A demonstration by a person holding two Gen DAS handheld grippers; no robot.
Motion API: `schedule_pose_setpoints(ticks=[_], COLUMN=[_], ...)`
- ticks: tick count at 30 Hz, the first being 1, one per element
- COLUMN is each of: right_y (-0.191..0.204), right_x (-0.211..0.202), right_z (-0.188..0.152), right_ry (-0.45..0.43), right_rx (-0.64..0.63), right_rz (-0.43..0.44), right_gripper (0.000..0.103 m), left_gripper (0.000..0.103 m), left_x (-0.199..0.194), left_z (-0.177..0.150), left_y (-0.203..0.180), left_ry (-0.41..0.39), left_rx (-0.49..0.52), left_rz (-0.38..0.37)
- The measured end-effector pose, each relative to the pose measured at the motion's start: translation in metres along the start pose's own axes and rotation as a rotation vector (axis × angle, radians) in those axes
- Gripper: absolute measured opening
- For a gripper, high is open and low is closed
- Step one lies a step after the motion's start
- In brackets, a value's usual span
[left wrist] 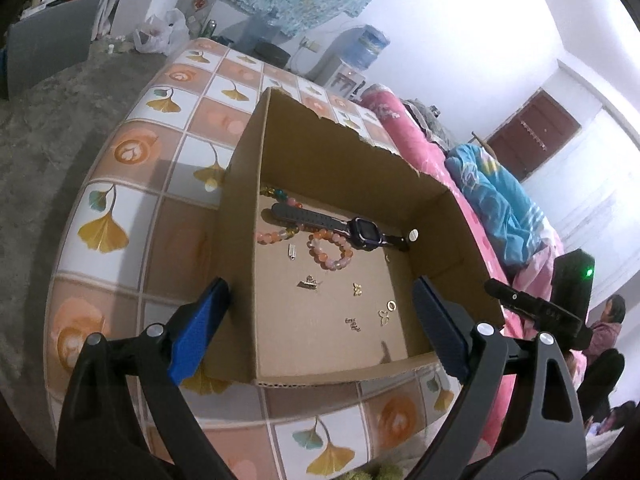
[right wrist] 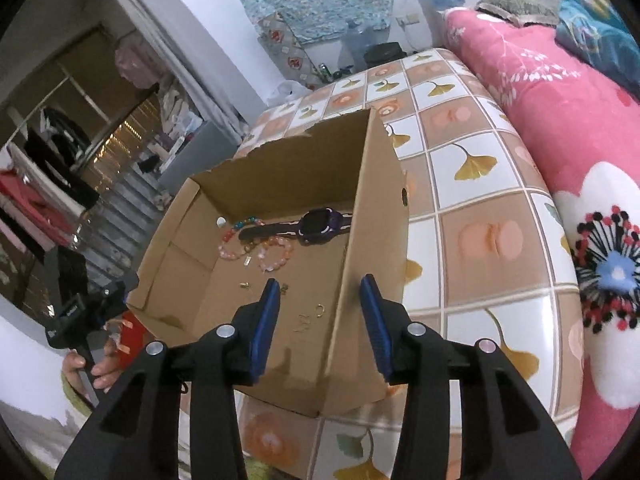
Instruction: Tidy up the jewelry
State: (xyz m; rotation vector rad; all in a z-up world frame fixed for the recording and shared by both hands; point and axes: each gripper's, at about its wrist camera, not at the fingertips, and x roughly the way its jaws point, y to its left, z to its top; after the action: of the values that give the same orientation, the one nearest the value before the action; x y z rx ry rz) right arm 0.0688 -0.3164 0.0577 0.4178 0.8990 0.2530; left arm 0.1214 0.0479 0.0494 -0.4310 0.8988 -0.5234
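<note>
Both the left gripper [left wrist: 320, 320] and right gripper [right wrist: 320, 316] hang released and empty, so I'd grab the light, floppy black rubber-strapped smartwatch [left wrist: 362, 232] by its stiff case near the brown cardboard box [left wrist: 344, 152]'s back wall.

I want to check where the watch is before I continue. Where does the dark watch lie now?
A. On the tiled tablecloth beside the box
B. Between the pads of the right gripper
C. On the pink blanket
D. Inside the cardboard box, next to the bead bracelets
D: the watch lies on the floor of the cardboard box, beside the bead bracelets.

Before me a box [left wrist: 340, 168] sits on the table [left wrist: 132, 216]. Inside it, the watch [left wrist: 362, 230] lies at twelve o'clock, the charms [left wrist: 356, 289] nearer me.
</note>
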Motion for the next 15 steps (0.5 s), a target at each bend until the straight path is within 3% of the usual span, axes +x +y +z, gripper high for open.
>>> schedule_pose_setpoints(ticks=[7, 12, 15], right_y=[0.004, 0.004, 0.008], right_x=[-0.006, -0.006, -0.010], right_z=[-0.012, -0.015, -0.018], right_ry=[0.027, 0.033, 0.009], right_rx=[-0.017, -0.011, -0.043], right_rz=[-0.026, -0.025, -0.090], right_gripper=[0.044, 0.046, 0.054], left_gripper=[0.089, 0.089, 0.089], left_x=[-0.010, -0.008, -0.015], left_z=[-0.018, -0.023, -0.023], left_y=[0.007, 0.007, 0.003], left_ry=[0.017, 0.024, -0.007], left_rx=[-0.031, -0.037, -0.019], left_rz=[-0.032, -0.011, 0.035])
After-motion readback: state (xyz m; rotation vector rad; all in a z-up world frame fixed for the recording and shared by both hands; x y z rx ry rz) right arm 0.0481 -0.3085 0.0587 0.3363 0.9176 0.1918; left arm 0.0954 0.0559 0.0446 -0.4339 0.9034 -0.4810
